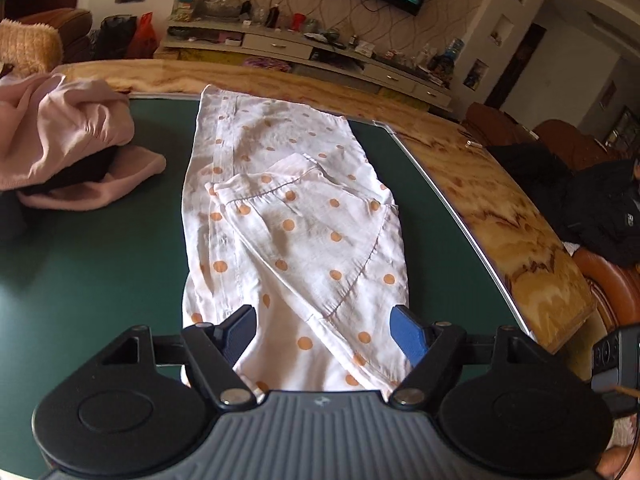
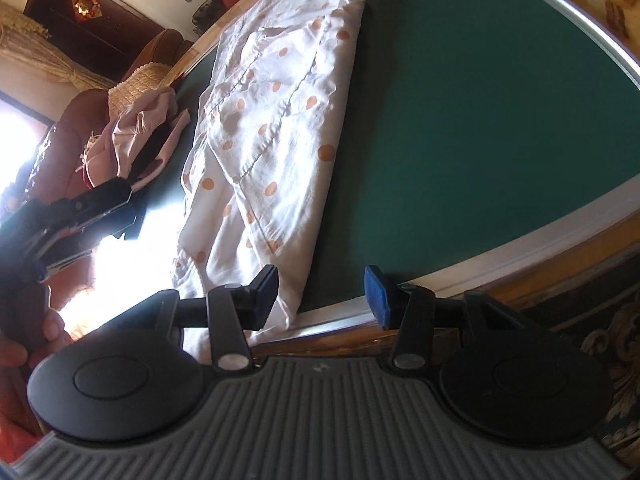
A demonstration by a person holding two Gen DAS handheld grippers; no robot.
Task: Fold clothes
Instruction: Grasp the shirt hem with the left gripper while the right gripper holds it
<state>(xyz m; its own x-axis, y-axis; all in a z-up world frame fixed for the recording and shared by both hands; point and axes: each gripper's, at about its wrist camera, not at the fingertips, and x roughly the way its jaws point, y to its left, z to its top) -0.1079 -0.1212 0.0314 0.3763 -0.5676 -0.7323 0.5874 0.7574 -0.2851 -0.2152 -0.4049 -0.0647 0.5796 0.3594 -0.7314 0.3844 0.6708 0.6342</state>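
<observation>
A white garment with orange polka dots (image 1: pixel 288 216) lies folded into a long strip on the green table top (image 1: pixel 88 264); it also shows in the right wrist view (image 2: pixel 272 128). My left gripper (image 1: pixel 324 330) is open, its jaws spread over the garment's near end, which runs under them. My right gripper (image 2: pixel 322 294) is open and empty at the garment's near right corner, by the table's edge. The left gripper's body (image 2: pixel 80 208) shows at the left of the right wrist view.
A crumpled pink garment (image 1: pixel 68 140) lies over something dark at the table's far left. A metal rim (image 1: pixel 460 216) bounds the green top, with a marbled wooden border (image 1: pixel 500 208) beyond. A TV cabinet and sofas stand behind.
</observation>
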